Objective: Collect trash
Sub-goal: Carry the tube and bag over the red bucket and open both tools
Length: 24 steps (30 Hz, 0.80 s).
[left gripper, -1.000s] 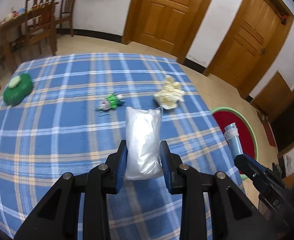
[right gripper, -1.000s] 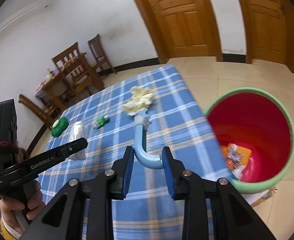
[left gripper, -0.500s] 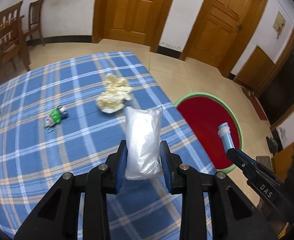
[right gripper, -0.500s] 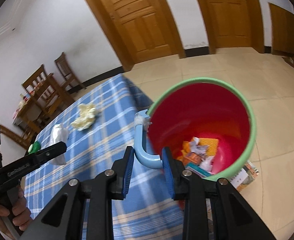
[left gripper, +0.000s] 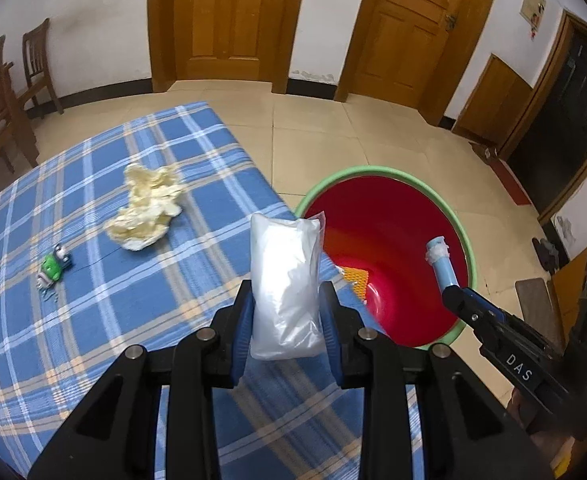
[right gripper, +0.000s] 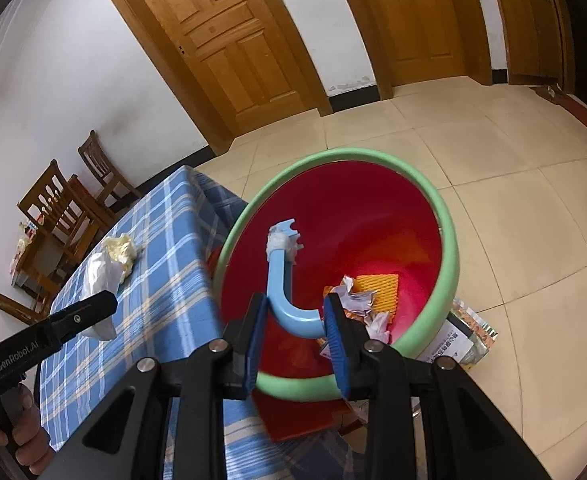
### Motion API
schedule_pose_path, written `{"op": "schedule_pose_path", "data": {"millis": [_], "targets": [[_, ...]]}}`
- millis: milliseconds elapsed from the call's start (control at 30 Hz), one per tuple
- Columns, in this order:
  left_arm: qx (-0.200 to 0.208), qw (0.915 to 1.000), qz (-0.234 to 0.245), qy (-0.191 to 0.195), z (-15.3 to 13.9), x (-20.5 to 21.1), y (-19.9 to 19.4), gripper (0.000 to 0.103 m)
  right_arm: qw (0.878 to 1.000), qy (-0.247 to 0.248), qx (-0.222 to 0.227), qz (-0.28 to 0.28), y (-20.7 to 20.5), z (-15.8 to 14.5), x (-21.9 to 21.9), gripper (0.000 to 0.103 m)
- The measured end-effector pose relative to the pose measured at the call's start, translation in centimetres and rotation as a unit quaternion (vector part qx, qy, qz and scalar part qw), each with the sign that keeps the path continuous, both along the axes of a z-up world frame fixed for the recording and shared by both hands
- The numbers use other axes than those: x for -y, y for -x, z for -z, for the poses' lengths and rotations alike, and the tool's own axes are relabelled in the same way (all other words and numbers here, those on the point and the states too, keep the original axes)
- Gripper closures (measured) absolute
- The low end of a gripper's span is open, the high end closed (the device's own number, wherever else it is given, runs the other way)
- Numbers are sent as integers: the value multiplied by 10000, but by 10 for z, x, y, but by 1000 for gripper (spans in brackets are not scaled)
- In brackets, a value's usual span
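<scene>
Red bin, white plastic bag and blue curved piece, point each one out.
red bin (right gripper: 451, 240), right wrist view, green rim
white plastic bag (left gripper: 283, 280), left wrist view, bag's middle
blue curved piece (right gripper: 279, 280), right wrist view, straight shaft

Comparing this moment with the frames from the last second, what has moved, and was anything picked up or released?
Both tools swung from over the table toward the red bin. The right tool now holds the blue curved piece over the bin's mouth; the left tool with the white plastic bag is near the table's edge beside the bin. Nothing was released or picked up. The yellow crumpled wrapper and green toy lie where they were.
</scene>
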<state>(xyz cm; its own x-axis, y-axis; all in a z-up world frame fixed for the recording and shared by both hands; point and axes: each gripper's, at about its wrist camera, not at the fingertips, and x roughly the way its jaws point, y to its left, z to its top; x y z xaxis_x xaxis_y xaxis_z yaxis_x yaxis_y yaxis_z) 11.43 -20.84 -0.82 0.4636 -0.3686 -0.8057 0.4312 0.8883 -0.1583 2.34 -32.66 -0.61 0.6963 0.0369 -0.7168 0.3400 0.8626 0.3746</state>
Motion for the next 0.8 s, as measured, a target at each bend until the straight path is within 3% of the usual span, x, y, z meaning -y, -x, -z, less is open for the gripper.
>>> {"op": "schedule_pose_path", "data": {"millis": [800], "targets": [[-234, 9983, 310, -431, 37, 84, -12, 71, 9991, -298, 281, -75, -5, 15, 50, 63]]}}
